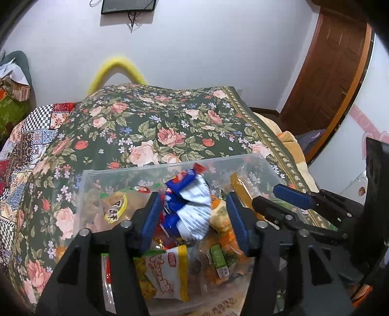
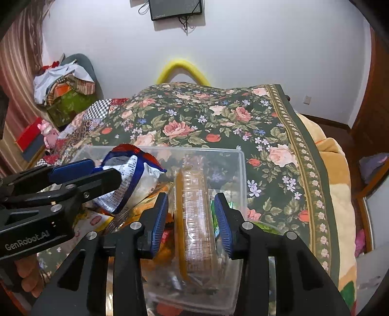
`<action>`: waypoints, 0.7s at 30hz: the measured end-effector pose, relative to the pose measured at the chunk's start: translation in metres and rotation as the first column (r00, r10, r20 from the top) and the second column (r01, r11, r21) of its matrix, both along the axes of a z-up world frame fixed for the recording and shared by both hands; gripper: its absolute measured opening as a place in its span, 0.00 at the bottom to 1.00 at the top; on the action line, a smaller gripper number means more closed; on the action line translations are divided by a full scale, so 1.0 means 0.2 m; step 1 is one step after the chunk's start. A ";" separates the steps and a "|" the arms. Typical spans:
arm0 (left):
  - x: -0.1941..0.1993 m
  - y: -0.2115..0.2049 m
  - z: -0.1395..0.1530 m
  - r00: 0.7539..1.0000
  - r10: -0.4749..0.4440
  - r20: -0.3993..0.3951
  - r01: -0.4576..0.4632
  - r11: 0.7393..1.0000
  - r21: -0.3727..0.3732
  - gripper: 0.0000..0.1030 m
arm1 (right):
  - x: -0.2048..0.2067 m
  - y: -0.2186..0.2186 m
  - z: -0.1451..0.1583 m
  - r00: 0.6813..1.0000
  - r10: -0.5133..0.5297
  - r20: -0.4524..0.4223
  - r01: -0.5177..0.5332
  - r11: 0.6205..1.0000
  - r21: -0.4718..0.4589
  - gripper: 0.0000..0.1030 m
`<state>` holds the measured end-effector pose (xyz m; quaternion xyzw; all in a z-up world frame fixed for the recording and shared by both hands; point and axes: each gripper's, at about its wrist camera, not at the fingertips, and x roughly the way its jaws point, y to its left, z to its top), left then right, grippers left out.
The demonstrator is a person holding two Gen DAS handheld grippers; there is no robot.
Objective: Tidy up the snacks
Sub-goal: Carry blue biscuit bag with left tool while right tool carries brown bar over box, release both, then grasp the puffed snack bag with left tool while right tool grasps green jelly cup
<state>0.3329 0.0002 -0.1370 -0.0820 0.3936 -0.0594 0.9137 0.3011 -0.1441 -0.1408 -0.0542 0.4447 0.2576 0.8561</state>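
A bed covered by a dark green floral bedspread [image 1: 150, 126] fills the middle of the room. Behind the bedspread rises a pale wall with a small dark screen [image 2: 175, 8] mounted high, and a yellow curved tube [image 2: 181, 69] arches just over the bed's far edge. A brown wooden door [image 1: 325, 73] stands to the right of the bedspread; a heap of cloth and boxes [image 2: 64, 87] sits to its left.

On the near part of the bedspread rests a clear plastic bin [image 2: 239, 170] filled with snack packets. Among them lies a yellow-and-white packet [image 1: 167, 274] near the bin's front.

The left gripper [image 1: 194, 216] reaches in over the bin from its near side. A blue and white snack bag [image 1: 189, 206] stands between its spread blue fingers [image 1: 152, 218], blurred; I cannot tell whether it is gripped or loose.

The right gripper [image 2: 190, 218] points into the right part of the bin. Its fingers [image 2: 222, 223] stand apart on either side of an upright clear pack of brown biscuits [image 2: 195, 218], seemingly not pressing it.
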 end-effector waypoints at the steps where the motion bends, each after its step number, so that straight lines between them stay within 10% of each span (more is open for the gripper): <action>1: -0.02 0.01 0.02 1.000 -0.001 0.008 0.001 1.000 -0.006 0.56 | -0.01 -0.01 0.01 1.000 -0.001 0.004 0.001 1.000 -0.003 0.36; 21: -0.44 0.41 0.16 0.990 0.136 0.040 -0.138 0.988 0.072 0.64 | -0.15 -0.41 0.06 0.992 -0.096 0.079 0.108 0.983 -0.152 0.41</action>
